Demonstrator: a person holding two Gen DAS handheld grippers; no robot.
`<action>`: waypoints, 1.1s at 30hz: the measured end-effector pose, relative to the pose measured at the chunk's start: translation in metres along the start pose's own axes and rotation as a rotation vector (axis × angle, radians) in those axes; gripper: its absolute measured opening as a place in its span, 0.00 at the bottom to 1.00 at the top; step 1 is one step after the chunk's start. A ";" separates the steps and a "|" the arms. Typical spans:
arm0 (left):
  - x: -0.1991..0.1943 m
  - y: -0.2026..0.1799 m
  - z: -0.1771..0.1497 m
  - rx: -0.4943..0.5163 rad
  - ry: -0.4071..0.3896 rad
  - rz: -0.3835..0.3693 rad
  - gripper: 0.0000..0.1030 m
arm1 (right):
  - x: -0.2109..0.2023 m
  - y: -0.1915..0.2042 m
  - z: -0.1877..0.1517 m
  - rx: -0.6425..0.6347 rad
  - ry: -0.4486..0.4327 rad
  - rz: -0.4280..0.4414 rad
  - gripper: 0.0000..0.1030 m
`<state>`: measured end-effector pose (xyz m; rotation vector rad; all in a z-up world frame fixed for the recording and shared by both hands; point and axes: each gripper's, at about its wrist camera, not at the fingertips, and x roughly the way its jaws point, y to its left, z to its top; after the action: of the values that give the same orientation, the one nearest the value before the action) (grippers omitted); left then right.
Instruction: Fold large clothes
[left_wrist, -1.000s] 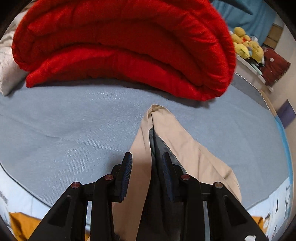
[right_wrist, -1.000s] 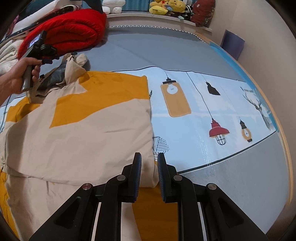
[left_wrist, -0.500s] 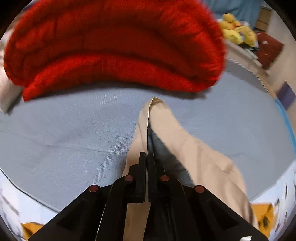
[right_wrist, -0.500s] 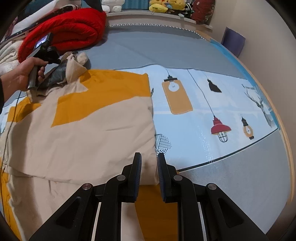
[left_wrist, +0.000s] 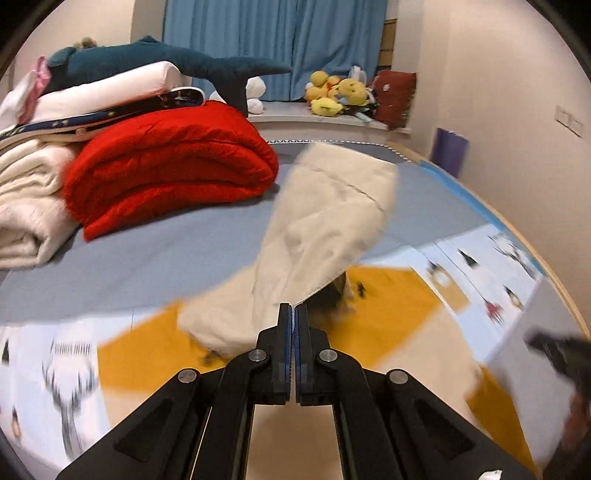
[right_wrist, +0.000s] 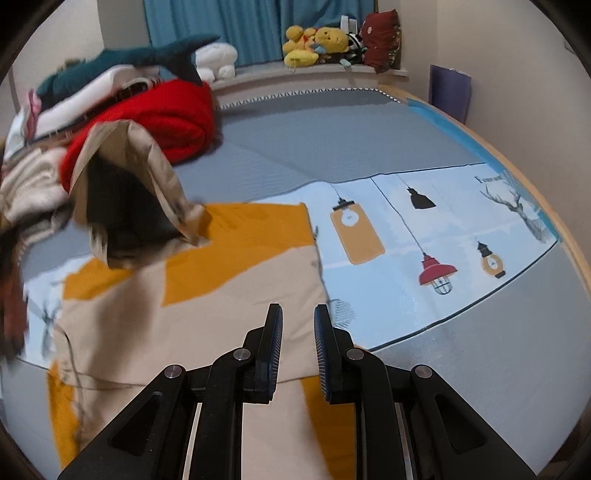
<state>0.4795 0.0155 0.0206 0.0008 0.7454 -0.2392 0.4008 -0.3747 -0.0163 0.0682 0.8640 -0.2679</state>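
We see blue curtains (left_wrist: 280, 44) behind a pale window ledge (right_wrist: 314, 74) lined with yellow plush toys (right_wrist: 314, 40). Cream walls (left_wrist: 498, 92) enclose the bed (right_wrist: 332, 140), with a purple board (right_wrist: 448, 92) leaning near its far right corner and folded bedding (left_wrist: 166, 166) stacked at its far left.

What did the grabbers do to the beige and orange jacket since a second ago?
The left gripper shut on the jacket's beige sleeve and swung it up off the bed, over the jacket. The right gripper stayed slightly apart; the red quilt stayed put.
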 end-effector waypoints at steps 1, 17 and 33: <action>-0.013 -0.003 -0.015 -0.012 0.001 0.001 0.00 | -0.004 0.002 -0.001 0.011 -0.011 0.024 0.18; 0.007 0.054 -0.140 -0.568 0.288 -0.089 0.19 | 0.026 0.052 -0.024 0.050 0.077 0.292 0.23; 0.053 0.078 -0.166 -0.837 0.381 -0.222 0.34 | 0.112 0.091 -0.041 0.103 0.264 0.378 0.33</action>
<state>0.4224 0.0941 -0.1436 -0.8530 1.1824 -0.1229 0.4638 -0.3027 -0.1322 0.3657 1.0786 0.0535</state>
